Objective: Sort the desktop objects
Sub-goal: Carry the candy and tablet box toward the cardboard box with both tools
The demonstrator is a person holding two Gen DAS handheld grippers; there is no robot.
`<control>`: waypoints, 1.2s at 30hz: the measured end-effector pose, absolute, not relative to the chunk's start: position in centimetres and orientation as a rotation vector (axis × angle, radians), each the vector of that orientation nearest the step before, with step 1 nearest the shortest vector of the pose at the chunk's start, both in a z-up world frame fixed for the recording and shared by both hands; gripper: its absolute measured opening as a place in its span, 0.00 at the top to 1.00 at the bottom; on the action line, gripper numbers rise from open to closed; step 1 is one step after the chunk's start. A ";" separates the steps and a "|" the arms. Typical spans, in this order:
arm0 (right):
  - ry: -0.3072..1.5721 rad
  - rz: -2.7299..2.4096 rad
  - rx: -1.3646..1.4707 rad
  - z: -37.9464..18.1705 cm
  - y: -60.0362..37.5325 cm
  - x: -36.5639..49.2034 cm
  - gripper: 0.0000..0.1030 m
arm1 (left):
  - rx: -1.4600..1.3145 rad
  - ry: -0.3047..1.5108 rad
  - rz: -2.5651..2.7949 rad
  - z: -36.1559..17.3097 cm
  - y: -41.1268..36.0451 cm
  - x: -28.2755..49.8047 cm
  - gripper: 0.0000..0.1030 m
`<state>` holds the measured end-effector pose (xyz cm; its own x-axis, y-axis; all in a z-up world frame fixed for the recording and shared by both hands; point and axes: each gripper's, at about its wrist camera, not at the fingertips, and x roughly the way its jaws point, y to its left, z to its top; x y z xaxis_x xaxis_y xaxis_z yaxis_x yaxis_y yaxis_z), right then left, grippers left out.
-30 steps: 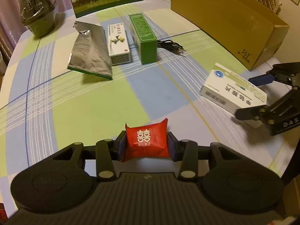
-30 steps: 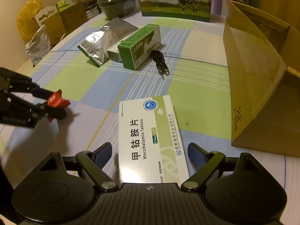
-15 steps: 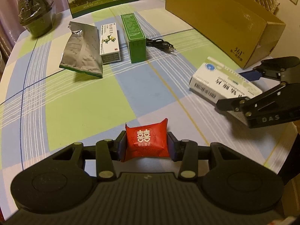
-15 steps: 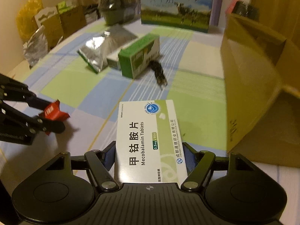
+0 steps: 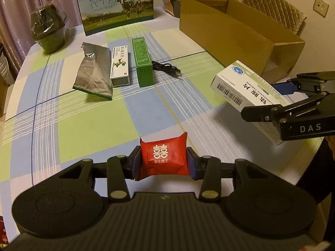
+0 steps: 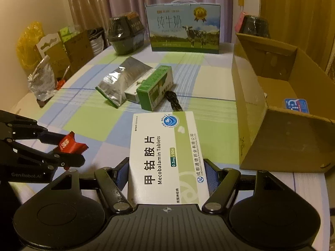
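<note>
My left gripper [image 5: 163, 160] is shut on a red candy packet [image 5: 163, 156] and holds it above the table; it also shows in the right wrist view [image 6: 69, 146]. My right gripper [image 6: 166, 172] is shut on a white and green Mecobalamin tablet box [image 6: 165, 154], lifted off the table; the box also shows in the left wrist view [image 5: 247, 92]. An open cardboard box [image 6: 278, 108] stands at the right, with a blue item [image 6: 296, 105] inside. On the table lie a silver foil pouch [image 5: 93, 73], a white medicine box [image 5: 119, 64], a green box [image 5: 143, 61] and a black cable [image 5: 166, 69].
A milk carton case [image 5: 117, 4] and a dark wrapped container [image 5: 48, 31] stand at the table's far edge. Bags and cartons [image 6: 52, 50] sit beyond the left edge. The checked tablecloth [image 5: 88, 129] covers the table. A chair [image 5: 272, 6] stands behind the cardboard box.
My right gripper closed on the tablet box and lifted it off the table. Both grippers have risen and pulled back, with the candy packet still held in the left.
</note>
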<state>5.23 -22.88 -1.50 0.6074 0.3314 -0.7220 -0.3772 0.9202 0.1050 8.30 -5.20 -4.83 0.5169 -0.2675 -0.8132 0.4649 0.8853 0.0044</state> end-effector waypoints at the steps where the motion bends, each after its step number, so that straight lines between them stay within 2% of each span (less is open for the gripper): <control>1: 0.818 0.410 -0.058 -1.3 -23.0 5.0 0.33 | 0.233 0.925 -0.444 -4.6 -5.2 8.0 0.62; 14: 0.782 0.375 -0.014 0.9 -25.2 2.8 0.33 | 0.222 0.878 -0.458 -1.9 -6.8 5.0 0.62; 36: 0.763 0.322 0.017 2.0 -28.2 2.0 0.33 | 0.227 0.851 -0.506 -0.7 -9.3 4.5 0.62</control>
